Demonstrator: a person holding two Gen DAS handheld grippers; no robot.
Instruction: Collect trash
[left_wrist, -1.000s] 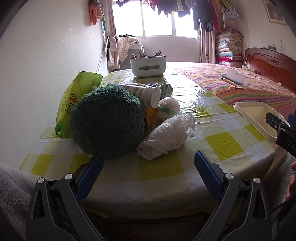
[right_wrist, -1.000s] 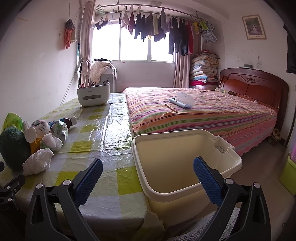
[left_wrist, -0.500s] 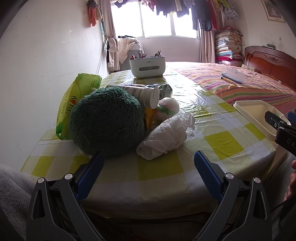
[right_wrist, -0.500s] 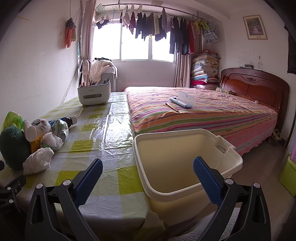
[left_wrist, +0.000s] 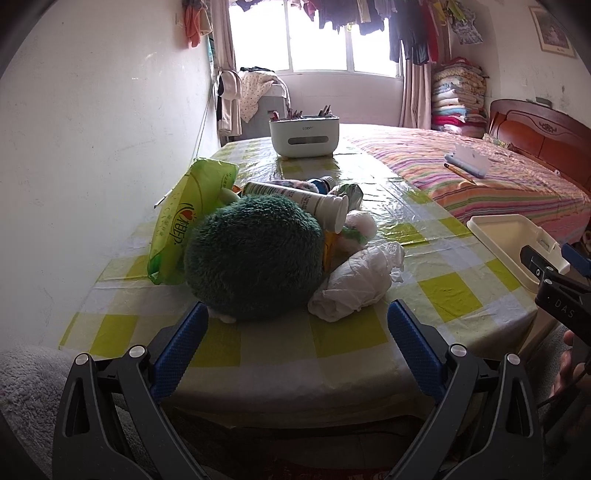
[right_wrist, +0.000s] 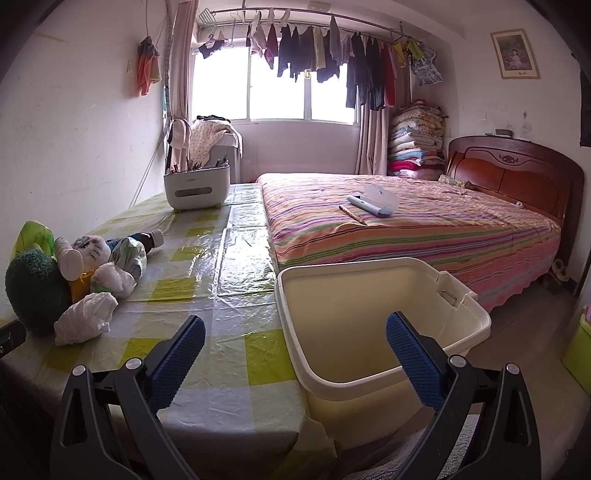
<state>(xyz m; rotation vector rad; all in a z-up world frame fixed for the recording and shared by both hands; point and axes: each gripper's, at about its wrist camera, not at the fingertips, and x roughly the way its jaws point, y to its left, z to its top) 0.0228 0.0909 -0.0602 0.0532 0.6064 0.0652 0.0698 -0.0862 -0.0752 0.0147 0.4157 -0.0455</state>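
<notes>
A pile lies on the yellow-checked table (left_wrist: 447, 295): a crumpled white plastic bag (left_wrist: 358, 280), a white bottle (left_wrist: 299, 199) on its side, a green snack bag (left_wrist: 184, 218), a small white-green wad (left_wrist: 356, 229) and a green plush ball (left_wrist: 251, 258). My left gripper (left_wrist: 295, 332) is open and empty, just short of the table's near edge, facing the pile. My right gripper (right_wrist: 295, 347) is open and empty above the near rim of a cream bin (right_wrist: 384, 317). The pile shows at the left of the right wrist view (right_wrist: 85, 321).
A white caddy (left_wrist: 304, 138) with utensils stands at the table's far end. A bed with a striped cover (right_wrist: 424, 229) lies to the right, with a pencil and case on it. A wall runs along the table's left side. The bin's rim (left_wrist: 495, 236) shows right of the table.
The left gripper has crept slightly forward and lifted a little toward the pile. The right gripper has barely moved. Both stay open.
</notes>
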